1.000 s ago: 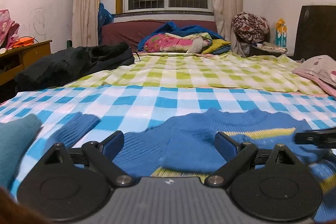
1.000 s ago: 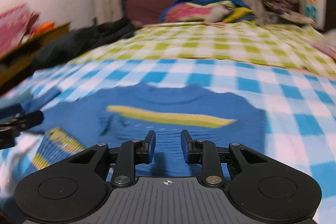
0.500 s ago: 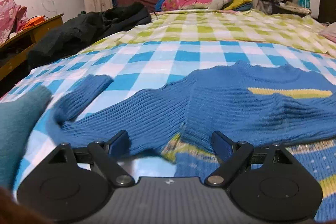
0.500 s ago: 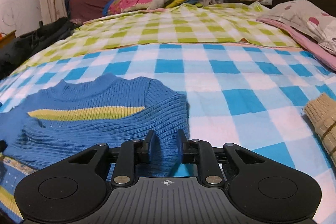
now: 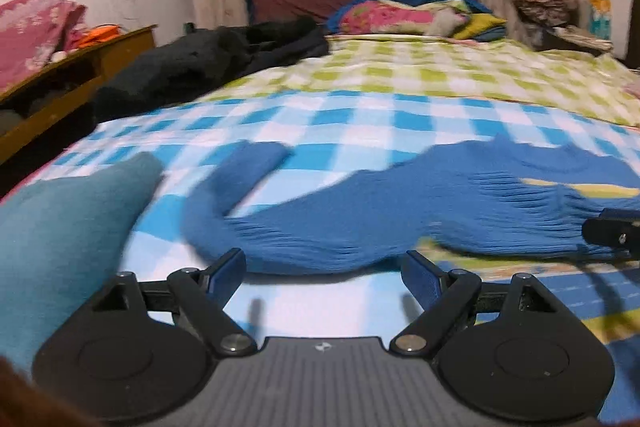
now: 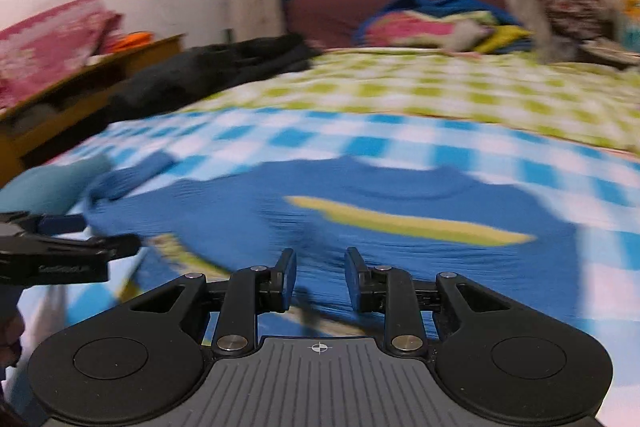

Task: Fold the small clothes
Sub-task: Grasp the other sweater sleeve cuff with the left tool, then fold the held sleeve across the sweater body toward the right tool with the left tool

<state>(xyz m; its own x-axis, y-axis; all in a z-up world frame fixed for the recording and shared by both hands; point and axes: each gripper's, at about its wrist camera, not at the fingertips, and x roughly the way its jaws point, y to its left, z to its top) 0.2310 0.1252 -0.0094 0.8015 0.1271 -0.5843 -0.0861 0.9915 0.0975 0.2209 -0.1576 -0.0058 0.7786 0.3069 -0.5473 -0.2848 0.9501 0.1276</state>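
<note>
left gripper point(image 5: 324, 277) released, tilted down near sweater point(image 5: 400, 219) sleeve | right gripper point(image 6: 320, 277) empty, jaws opening over sweater | bed point(image 5: 360, 119)

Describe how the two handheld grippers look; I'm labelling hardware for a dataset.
Both the left gripper and right gripper are matte black, with two round discs, silver pivot screws, a ribbed grey centre plate bearing a small white mark, and blue-padded fingers.

Plenty of open bed point(image 5: 360, 115) beyond the blue sweater point(image 5: 400, 211). Teal cloth point(image 5: 60, 235) crowds the left edge, black jacket point(image 5: 208, 67) blocks the far left, bedding pile point(image 5: 412, 15) sits at the headboard.
</note>
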